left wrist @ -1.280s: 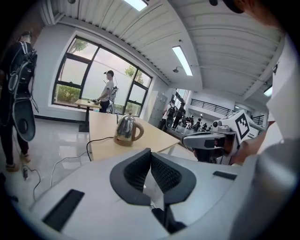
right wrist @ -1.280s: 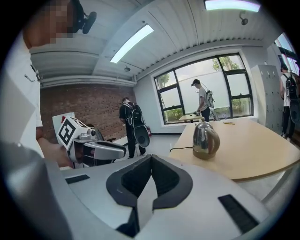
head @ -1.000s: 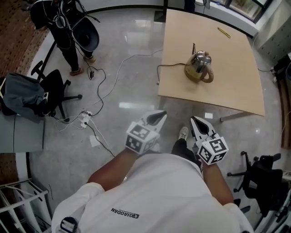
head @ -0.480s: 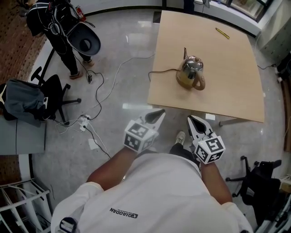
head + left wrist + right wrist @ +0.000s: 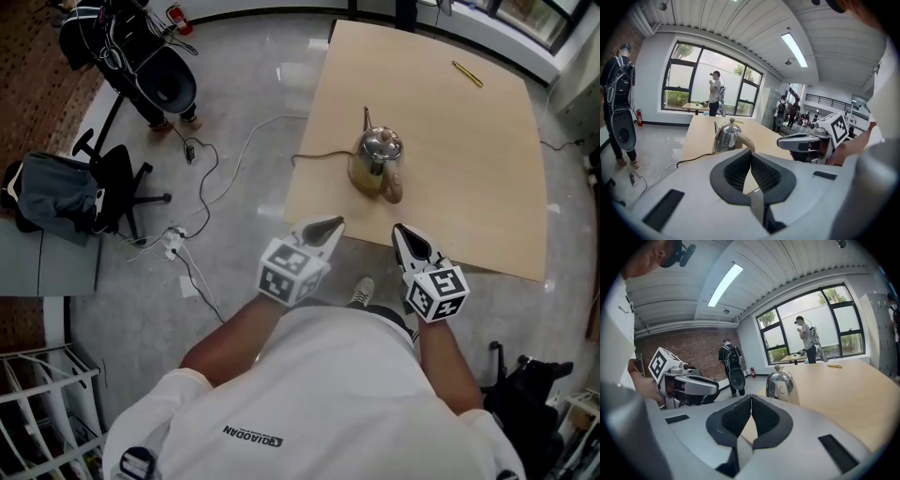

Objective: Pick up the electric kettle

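Though untouched, rounded polished-metal kettle (image 5: 377, 159), beige handle (image 5: 394, 191), on smooth wooden table (image 5: 469, 141).

The room is bright. Daylight pours in through the big windows (image 5: 686, 77), and a long lamp (image 5: 794, 43) glows overhead. The shiny floor (image 5: 225, 94) shows white glare, and the kettle (image 5: 375, 157) gleams. Both gripper views bulge and turn black at the corners.
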A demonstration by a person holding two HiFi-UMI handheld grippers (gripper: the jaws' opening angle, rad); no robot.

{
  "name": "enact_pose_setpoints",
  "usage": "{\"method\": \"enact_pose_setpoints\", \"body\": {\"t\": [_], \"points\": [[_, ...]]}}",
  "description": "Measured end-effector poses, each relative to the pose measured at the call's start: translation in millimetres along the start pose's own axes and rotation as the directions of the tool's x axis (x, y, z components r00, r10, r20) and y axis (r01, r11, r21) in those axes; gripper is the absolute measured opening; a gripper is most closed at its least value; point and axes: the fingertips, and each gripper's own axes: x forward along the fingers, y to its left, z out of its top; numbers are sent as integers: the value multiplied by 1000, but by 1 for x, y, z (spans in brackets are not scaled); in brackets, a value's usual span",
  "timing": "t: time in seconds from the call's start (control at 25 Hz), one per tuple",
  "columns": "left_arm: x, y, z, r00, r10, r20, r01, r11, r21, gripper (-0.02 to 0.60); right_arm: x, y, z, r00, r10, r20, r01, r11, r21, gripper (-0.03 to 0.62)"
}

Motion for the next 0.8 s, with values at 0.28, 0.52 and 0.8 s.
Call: {"method": "enact_pose_setpoints", "body": {"t": [0.28,0.52,0.8], "points": [[32,7,3,998,54,-28,-55,998,-31,-5,13,-47,0,1000,2,-9,-3,1000,-25,21],[36,25,-3,996,43,-73,-46,998,-37,-5,34,-55,-4,999,-39,-34,37,998,-42,74],[37,53,-4,991,-27,-129,27,1000,-1,-5,72,-76,-16,976,-203,-83,200,979,-40,193]]}}
